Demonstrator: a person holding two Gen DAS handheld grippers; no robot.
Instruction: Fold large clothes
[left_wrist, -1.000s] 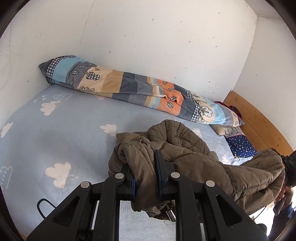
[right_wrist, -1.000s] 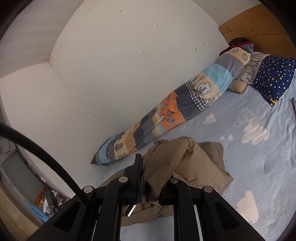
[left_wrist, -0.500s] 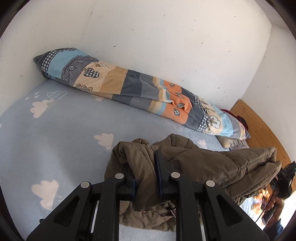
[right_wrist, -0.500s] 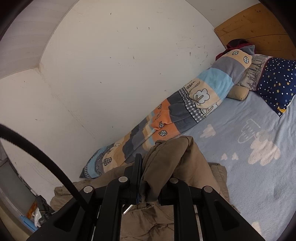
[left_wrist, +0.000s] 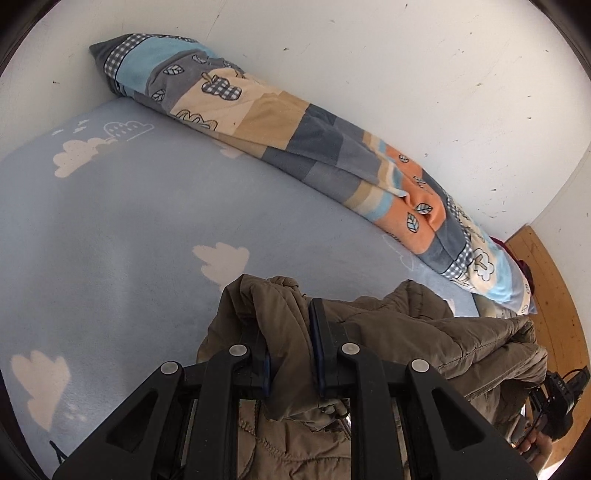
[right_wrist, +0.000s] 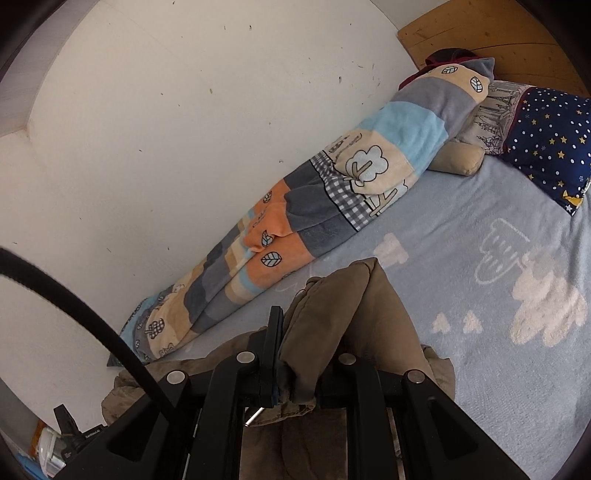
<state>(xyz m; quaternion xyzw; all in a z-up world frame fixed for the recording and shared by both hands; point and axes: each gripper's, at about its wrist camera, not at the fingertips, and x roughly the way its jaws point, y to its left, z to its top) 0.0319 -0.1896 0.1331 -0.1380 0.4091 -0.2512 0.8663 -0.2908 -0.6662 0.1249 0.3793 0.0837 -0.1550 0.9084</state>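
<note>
An olive-brown padded jacket (left_wrist: 406, 332) hangs between my two grippers above a light blue bed sheet with white clouds (left_wrist: 129, 229). My left gripper (left_wrist: 291, 332) is shut on a bunched fold of the jacket at the low middle of the left wrist view. My right gripper (right_wrist: 306, 339) is shut on another thick fold of the jacket (right_wrist: 351, 314). The jacket stretches to the right in the left wrist view and to the lower left in the right wrist view. The jacket hides the gripper tips.
A long rolled patchwork blanket (left_wrist: 295, 136) lies along the white wall (right_wrist: 184, 110). A navy star pillow (right_wrist: 546, 136) and a beige pillow (right_wrist: 458, 158) lie by the wooden headboard (right_wrist: 498, 40). A black cable (right_wrist: 74, 306) crosses the right wrist view.
Both grippers have lifted the jacket and pulled it apart, so it is stretched between them. Both views have moved closer to the blanket and wall. The grips are unchanged.
</note>
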